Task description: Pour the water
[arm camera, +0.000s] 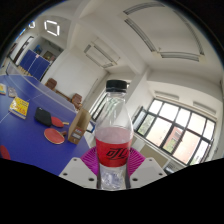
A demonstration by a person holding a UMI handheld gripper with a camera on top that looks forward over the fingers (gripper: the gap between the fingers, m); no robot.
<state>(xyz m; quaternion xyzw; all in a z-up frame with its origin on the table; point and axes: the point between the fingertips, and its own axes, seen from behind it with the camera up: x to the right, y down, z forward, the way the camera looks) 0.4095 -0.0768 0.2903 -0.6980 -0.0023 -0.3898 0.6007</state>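
My gripper [113, 172] is shut on a clear plastic bottle [113, 130] with a black cap and a red label. The bottle stands upright between my pink finger pads [88, 158] and is held up in the air, well above the table. The bottle's lower part is clear and looks crinkled where the fingers press it. No cup or other vessel for pouring shows near the bottle.
A blue table-tennis table [22, 112] lies far below at the left, with paddles [50, 135], a brown bottle [78, 118] and small items on it. White walls, ceiling and windows [178, 125] fill the rest.
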